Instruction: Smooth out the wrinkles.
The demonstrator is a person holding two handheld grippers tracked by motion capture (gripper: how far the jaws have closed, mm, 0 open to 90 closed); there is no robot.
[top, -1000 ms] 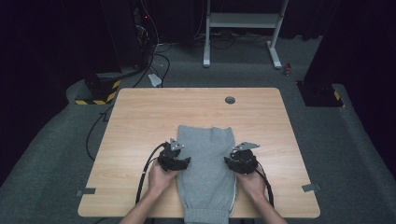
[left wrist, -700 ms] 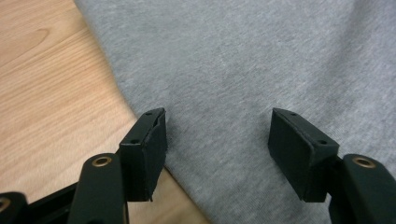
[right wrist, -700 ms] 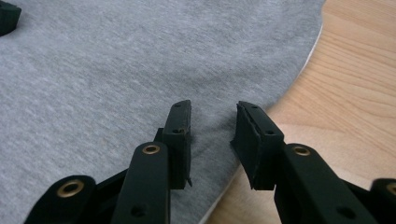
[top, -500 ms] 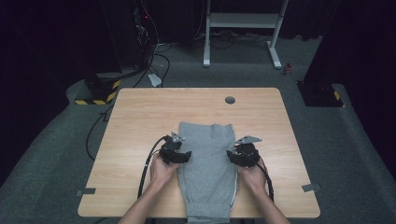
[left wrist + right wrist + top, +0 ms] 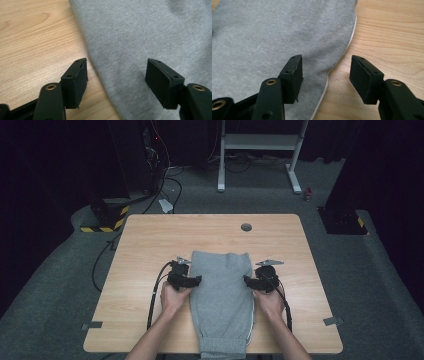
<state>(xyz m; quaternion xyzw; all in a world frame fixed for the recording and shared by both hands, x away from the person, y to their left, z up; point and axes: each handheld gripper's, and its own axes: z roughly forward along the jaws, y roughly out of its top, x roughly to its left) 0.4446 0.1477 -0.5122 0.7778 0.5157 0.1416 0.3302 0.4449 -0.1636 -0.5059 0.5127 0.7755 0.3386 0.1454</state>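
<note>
**One overhead camera, two riding on the grippers**

The high view looks forward and down from above the person's side, taking in the whole wooden table point(image 5: 150, 245) from afar. The left gripper view sits very close over the table, facing the left edge of the grey sweatpants point(image 5: 140, 37). The right gripper view, equally close, faces their right edge. All three share that garment and the tabletop.

The table point(image 5: 150, 250) is evenly lit from above against a dark surround, soft shadows are cast beneath the jaws, and near jaw parts are rendered slightly blurred.
</note>
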